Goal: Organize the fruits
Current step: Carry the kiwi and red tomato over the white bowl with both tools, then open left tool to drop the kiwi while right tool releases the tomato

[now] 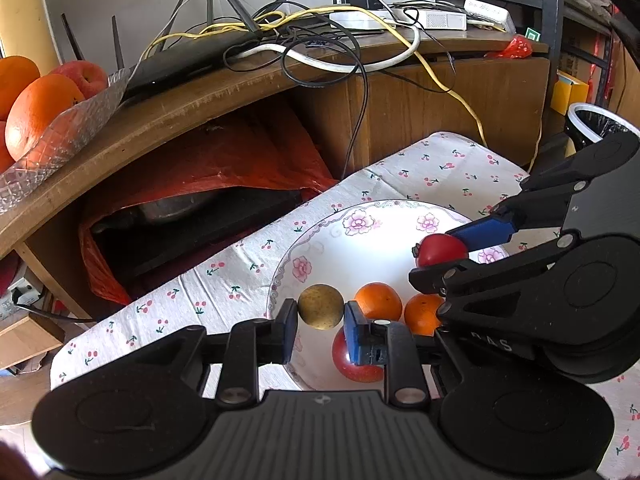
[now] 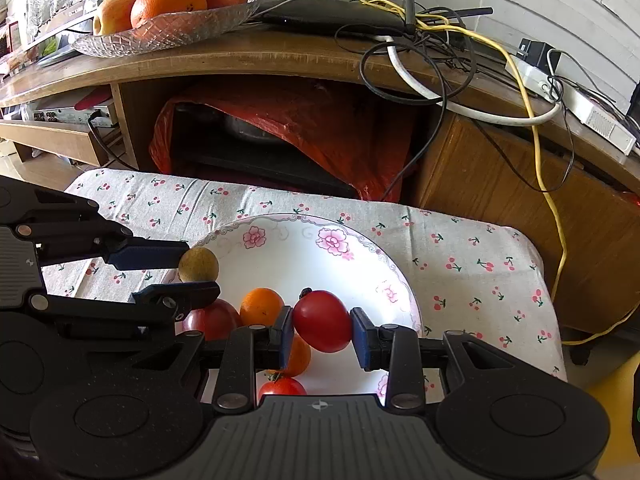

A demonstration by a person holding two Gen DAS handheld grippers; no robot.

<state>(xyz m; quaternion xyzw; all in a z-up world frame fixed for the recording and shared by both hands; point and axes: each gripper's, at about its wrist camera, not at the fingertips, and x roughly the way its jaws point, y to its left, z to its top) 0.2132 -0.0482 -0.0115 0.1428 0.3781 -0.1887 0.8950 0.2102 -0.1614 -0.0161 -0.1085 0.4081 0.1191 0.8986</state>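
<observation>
We note two fruits held above the floral plate (image 2: 344, 240). The small tan round fruit (image 1: 321, 306) sits clamped between the blue pads of the left gripper (image 1: 321, 320), both pads pressing its sides. The red tomato (image 2: 323, 321) is pinched the same way by the right gripper (image 2: 323, 330), jaws narrow around it.

Below and just beyond the left gripper's tips we see two oranges (image 1: 378, 301) side by side in the plate, and a red fruit (image 1: 352, 360) partly hidden under its right finger. From the right wrist view, one orange (image 2: 261, 306) lies just left of the held tomato, a second is partly behind the left pad, and another tomato (image 2: 282, 387) with a green stem shows close under the gripper body.

The two grippers stand near each other over the plate, each visible in the other's camera. The plate rests on a cherry-print cloth (image 2: 460, 256).

Ahead of both tools is a wooden cabinet (image 2: 480, 160) with a red plastic bag (image 2: 320, 128) in its open shelf. On top are tangled cables (image 1: 320, 40) and a glass dish (image 2: 168, 28) of oranges and apples.
</observation>
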